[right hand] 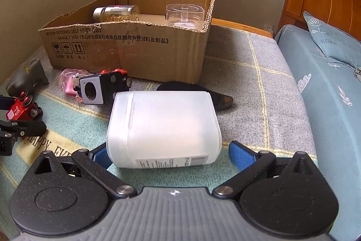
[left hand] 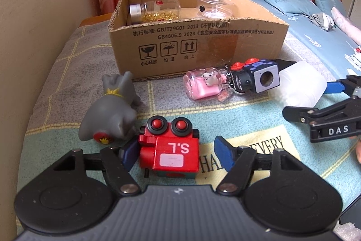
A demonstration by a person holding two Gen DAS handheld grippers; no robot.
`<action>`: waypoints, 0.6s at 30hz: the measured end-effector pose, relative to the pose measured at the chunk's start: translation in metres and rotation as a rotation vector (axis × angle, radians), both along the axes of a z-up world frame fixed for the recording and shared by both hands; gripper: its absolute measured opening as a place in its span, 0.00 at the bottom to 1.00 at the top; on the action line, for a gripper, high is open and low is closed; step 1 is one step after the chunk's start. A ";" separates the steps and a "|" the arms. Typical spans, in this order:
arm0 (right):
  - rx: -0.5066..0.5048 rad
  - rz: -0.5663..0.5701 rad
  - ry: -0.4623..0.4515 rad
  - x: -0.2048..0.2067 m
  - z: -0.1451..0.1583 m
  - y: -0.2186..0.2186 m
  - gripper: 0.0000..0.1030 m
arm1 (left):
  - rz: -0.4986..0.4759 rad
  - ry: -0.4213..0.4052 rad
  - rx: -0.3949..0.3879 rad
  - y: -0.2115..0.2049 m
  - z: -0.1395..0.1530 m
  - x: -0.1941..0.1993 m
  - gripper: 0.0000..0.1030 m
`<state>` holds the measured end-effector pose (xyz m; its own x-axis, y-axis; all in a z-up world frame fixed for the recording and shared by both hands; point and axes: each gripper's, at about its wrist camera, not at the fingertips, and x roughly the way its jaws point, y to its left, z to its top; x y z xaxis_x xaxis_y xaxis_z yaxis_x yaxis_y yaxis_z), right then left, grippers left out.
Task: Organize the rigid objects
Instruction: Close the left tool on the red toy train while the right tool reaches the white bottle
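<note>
1. Left wrist view: your left gripper frames the red toy block marked "S.L". The block lies on the blanket between the two blue pads. The left pad sits against its side; the right pad stands clear of it, so the jaws are parted and not clamping.
2. Just ahead and left of those jaws, the grey rubber animal lies on its side.
3. Further ahead and right lie the pink glass bottle and the dark toy block with red knobs, touching each other.
4. Beyond them stands the cardboard box, holding a jar of gold pieces and a clear plastic case.
5. Right wrist view: your right gripper straddles the white plastic container, which lies on its side. The jaws are spread wide; the right pad is clear of it, and contact at the left pad cannot be judged.
6. A black object lies just beyond the container.
</note>
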<state>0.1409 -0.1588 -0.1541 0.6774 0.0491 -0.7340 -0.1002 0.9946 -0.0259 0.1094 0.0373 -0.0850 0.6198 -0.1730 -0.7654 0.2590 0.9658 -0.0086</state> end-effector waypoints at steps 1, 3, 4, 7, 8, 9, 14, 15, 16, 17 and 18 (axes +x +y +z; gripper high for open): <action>0.000 0.002 0.001 0.002 0.000 0.000 1.00 | 0.001 -0.001 -0.001 0.000 0.000 0.000 0.68; 0.000 0.004 0.005 0.006 0.000 0.001 1.00 | -0.001 -0.001 -0.001 0.000 0.000 0.000 0.67; -0.001 0.006 0.008 0.007 0.000 0.001 1.00 | 0.000 0.001 -0.003 0.001 0.000 0.000 0.67; -0.010 0.016 0.020 0.011 0.002 0.003 1.00 | -0.006 0.007 0.004 0.001 0.001 -0.001 0.67; -0.020 0.024 0.023 0.012 0.002 0.004 1.00 | -0.008 0.007 0.006 0.002 0.001 -0.001 0.66; -0.032 0.034 0.023 0.013 0.003 0.006 1.00 | -0.008 0.008 0.009 0.002 0.002 -0.002 0.65; -0.052 0.084 -0.001 0.013 0.013 0.013 1.00 | -0.006 0.003 0.013 0.004 0.005 -0.003 0.64; -0.052 0.091 -0.004 0.014 0.014 0.013 1.00 | -0.006 0.001 0.012 0.005 0.005 -0.003 0.62; -0.056 0.101 -0.001 0.015 0.016 0.014 0.99 | -0.004 0.001 0.009 0.005 0.006 -0.003 0.61; -0.064 0.109 0.003 0.016 0.016 0.015 0.96 | -0.004 0.000 0.008 0.005 0.007 -0.003 0.60; -0.073 0.113 0.006 0.016 0.017 0.017 0.92 | -0.006 -0.002 0.009 0.005 0.008 -0.003 0.60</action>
<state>0.1573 -0.1422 -0.1372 0.6662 0.0716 -0.7423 -0.2123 0.9724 -0.0967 0.1066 0.0424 -0.0772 0.6201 -0.1702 -0.7658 0.2652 0.9642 0.0004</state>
